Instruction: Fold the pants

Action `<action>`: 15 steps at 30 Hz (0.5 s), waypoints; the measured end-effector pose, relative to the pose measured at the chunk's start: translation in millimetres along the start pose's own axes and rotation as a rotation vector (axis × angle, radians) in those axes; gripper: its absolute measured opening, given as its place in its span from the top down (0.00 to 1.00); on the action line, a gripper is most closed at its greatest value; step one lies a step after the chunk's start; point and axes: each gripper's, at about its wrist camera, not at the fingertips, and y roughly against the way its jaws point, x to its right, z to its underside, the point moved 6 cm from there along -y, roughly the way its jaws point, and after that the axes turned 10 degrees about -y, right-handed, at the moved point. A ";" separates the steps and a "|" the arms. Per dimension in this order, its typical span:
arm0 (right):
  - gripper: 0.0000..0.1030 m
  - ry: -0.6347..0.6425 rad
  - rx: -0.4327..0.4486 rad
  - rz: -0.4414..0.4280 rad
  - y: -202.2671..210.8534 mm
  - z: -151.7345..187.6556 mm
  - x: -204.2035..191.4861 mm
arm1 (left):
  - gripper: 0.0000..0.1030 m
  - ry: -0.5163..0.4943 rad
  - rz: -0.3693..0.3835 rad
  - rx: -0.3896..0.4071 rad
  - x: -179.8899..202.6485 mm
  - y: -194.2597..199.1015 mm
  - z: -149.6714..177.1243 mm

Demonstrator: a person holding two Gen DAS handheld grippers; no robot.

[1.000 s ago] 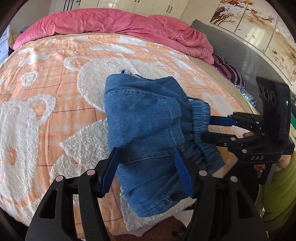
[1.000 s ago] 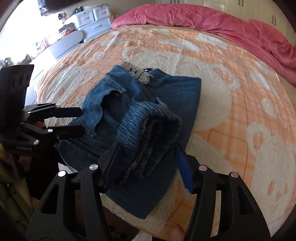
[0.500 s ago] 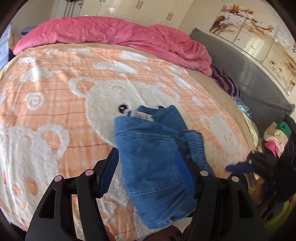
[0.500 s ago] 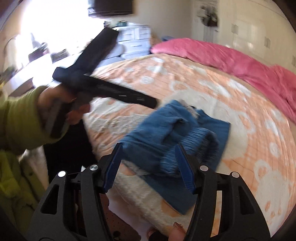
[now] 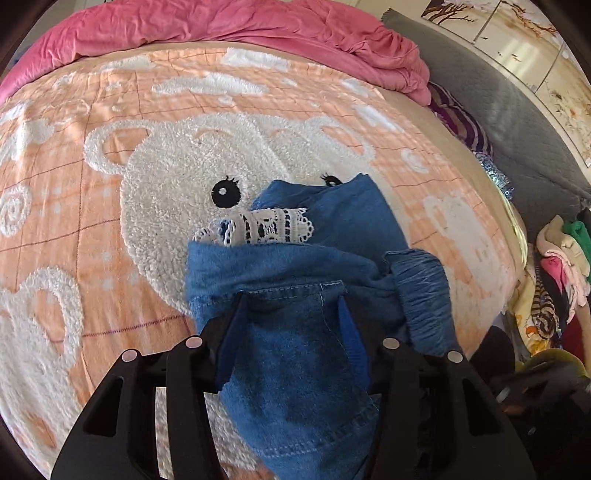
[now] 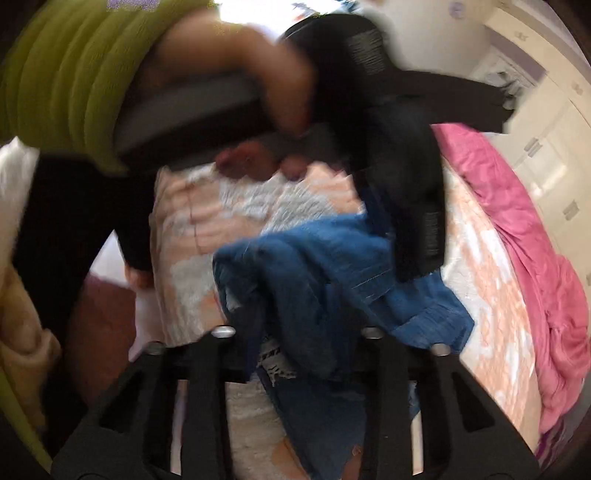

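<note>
1. The pants (image 5: 310,295), blue denim, lie in a folded bundle on the near part of the blanket (image 5: 110,184), an orange one patterned with white fleecy bears.
2. A strip of white lace trim (image 5: 266,229) shows at the bundle's far edge, just right of the large bear's black eye (image 5: 223,192).
3. The gathered elastic waistband (image 5: 424,291) runs along the right side of the bundle.
4. In the left wrist view the left gripper (image 5: 291,317) is spread wide, one blue-padded finger on each side of the near denim layer. The fabric sits between them and over their tips, but neither finger visibly presses it.
5. The right wrist view is badly blurred. The right gripper (image 6: 306,328) also has its fingers set wide apart, with the crumpled denim lying between and over them. It probably has no hold on the cloth, though the blur leaves that unsure.
6. In that same view the person's left hand (image 6: 258,103), in a lime green sleeve (image 6: 74,74), holds the other tool's black body above the far side of the bundle.
7. A pink duvet (image 5: 221,26) is heaped along the far edge of the bed.
8. A grey headboard (image 5: 517,122) stands at the right, with a pile of mixed clothes (image 5: 557,273) near it.
</note>
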 end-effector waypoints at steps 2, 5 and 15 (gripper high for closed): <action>0.96 -0.031 0.012 -0.079 3.7 5.4 -0.3 | 0.53 0.000 0.002 0.002 -2.4 -2.2 -1.2; 0.98 -0.037 0.021 -0.143 23.0 17.6 -2.0 | 0.52 -0.004 0.011 0.014 -2.9 -1.4 -0.8; 0.87 -0.240 0.055 -0.199 16.4 43.7 2.4 | 0.52 0.012 0.023 0.036 -3.5 -1.0 0.3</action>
